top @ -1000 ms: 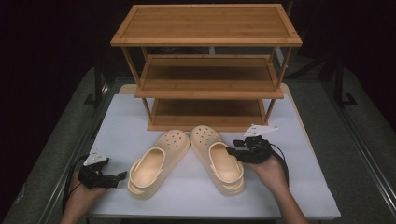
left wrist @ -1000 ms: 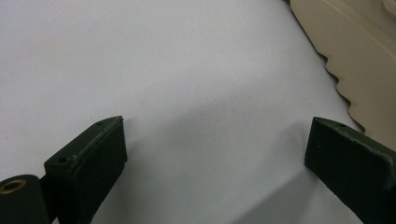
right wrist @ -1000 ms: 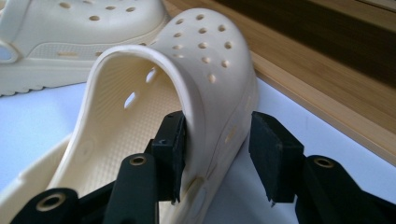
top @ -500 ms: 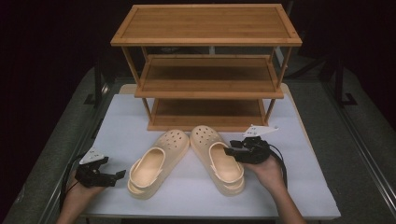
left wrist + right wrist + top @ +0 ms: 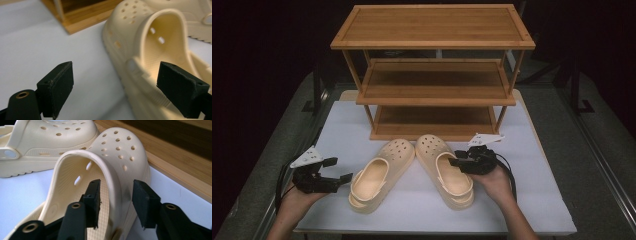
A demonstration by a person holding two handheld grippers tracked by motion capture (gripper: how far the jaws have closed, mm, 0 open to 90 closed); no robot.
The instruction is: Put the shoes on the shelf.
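Dark surroundings frame a pale grey table [image 5: 532,200], and I start at the jaws. My right gripper [image 5: 115,202] has one pad inside the right clog [image 5: 447,172] and one outside, straddling the side wall of its opening; the jaws have just been closing on that wall, and the pads look near it or barely touching, so I judge the pinch not yet firm. My left gripper [image 5: 122,87] stands spread wide, pads on either side of the left clog [image 5: 379,175] rim without touching it; its jaws have just narrowed a little. Compared with a second ago, this left gripper has lifted off the table and come in toward the clog from eight o'clock. Both clogs lie where they did, toes pointing to twelve o'clock, just in front of the bamboo shoe rack [image 5: 434,75], whose shelves stand bare. I take it that both shoes are about to be gripped for lifting onto a shelf, the right one first. No brand, label or writing is legible on shoes, rack or grippers
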